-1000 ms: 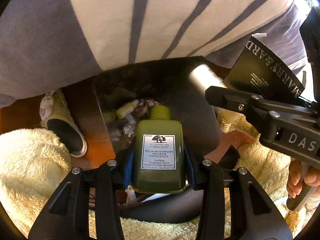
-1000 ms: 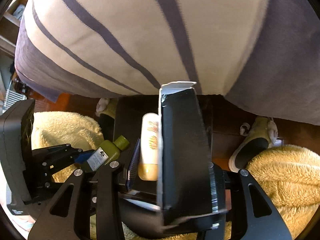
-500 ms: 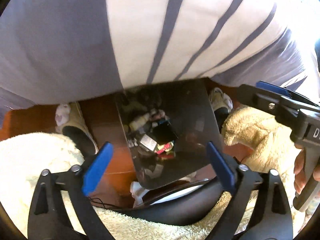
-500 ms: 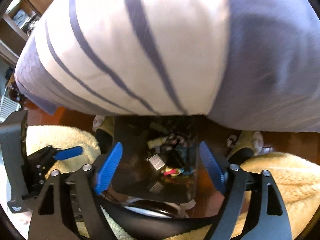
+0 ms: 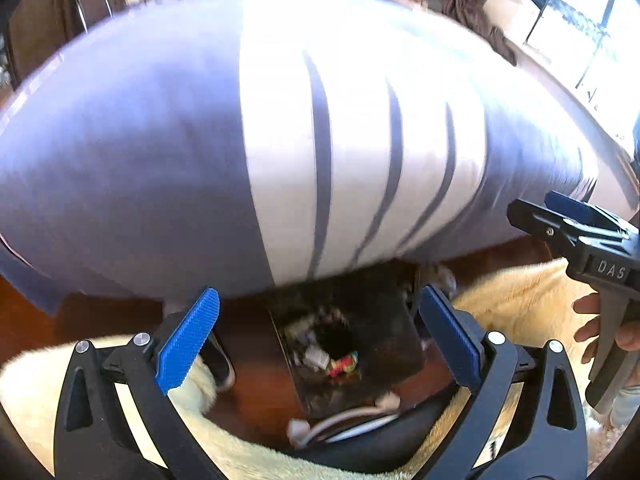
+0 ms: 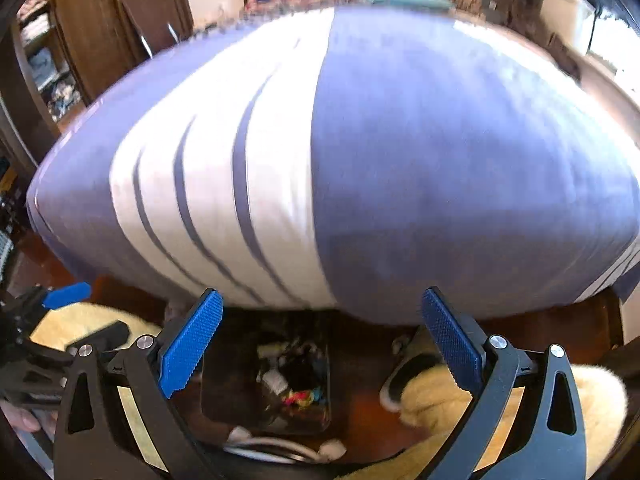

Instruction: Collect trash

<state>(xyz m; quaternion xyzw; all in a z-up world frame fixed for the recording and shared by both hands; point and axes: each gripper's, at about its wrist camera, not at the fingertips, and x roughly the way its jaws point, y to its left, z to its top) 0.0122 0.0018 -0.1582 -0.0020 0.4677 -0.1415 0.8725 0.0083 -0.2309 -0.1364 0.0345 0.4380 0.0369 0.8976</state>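
A dark wooden floor [image 5: 256,360] lies below, with wooden furniture [image 6: 112,12] blurred along the back of the room and a bright window at the far right of the left wrist view. A striped shirt [image 5: 320,152], purple-grey and white, bulges across the upper part of both views and hides most of the room.

One dark bin [image 5: 360,340] stands on the floor under the shirt's hem; its far rim is covered by the cloth. Inside lies a heap of trash [image 5: 332,360]: pale scraps and one bright, multicoloured wrapper. The rest is too dark and blurred to count. The right wrist view shows the same bin [image 6: 224,376] and trash [image 6: 296,388].

There are two grippers. The left gripper [image 5: 320,340] has its blue pads spread wide apart with nothing between them, the bin showing through the gap. The right gripper [image 6: 322,340] stands the same way, fingers wide and bare. In the left wrist view the right gripper appears at the right edge, cut off, with a hand [image 5: 596,332] on its handle.

Two slippers [image 6: 404,376] show, one on each side of the bin, both partly hidden. A fluffy cream rug [image 5: 512,292] lies on either side of the bin. White cable [image 5: 348,424] with plugs sits at the near edge, by a dark curved object that is hard to make out.
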